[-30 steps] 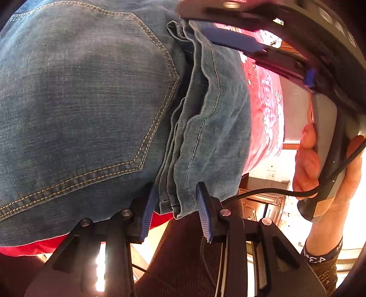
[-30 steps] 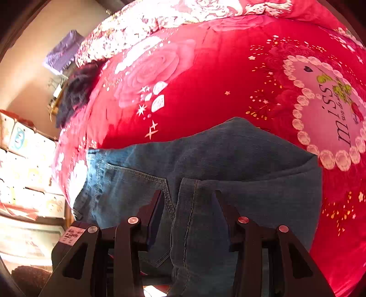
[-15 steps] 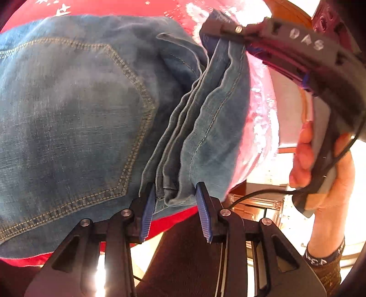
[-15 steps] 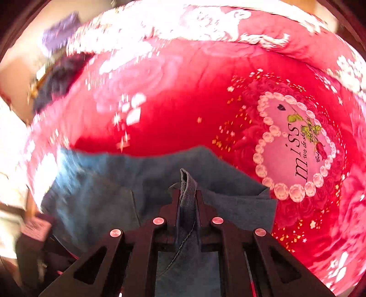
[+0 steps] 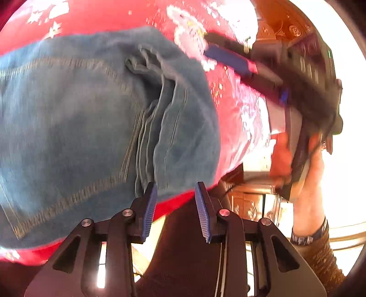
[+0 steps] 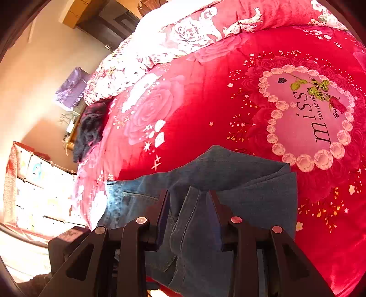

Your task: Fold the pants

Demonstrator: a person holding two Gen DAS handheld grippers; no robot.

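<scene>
The blue jeans [image 5: 75, 128] lie folded on the red bedspread [image 5: 109, 18], back pocket up, with a bunched ridge of layers along their right side. My left gripper [image 5: 175, 201] is open and empty at the near edge of the jeans, just off the denim. My right gripper [image 6: 188, 205] is open, with a raised fold of the jeans [image 6: 247, 189] standing between its spread fingers; it also shows in the left wrist view [image 5: 231, 61], held above the far right of the jeans.
The red rose-print bedspread [image 6: 205, 109] has a pink heart patch [image 6: 308, 118] to the right. A dark garment [image 6: 91, 128] lies at the bed's left edge. White storage cubes [image 6: 39, 182] stand beyond it. Carved wooden furniture [image 5: 251, 203] stands past the bed's edge.
Both grippers have opened and let go of the jeans' folded edge. The left one has drawn back off the denim and the right one has lifted away.
</scene>
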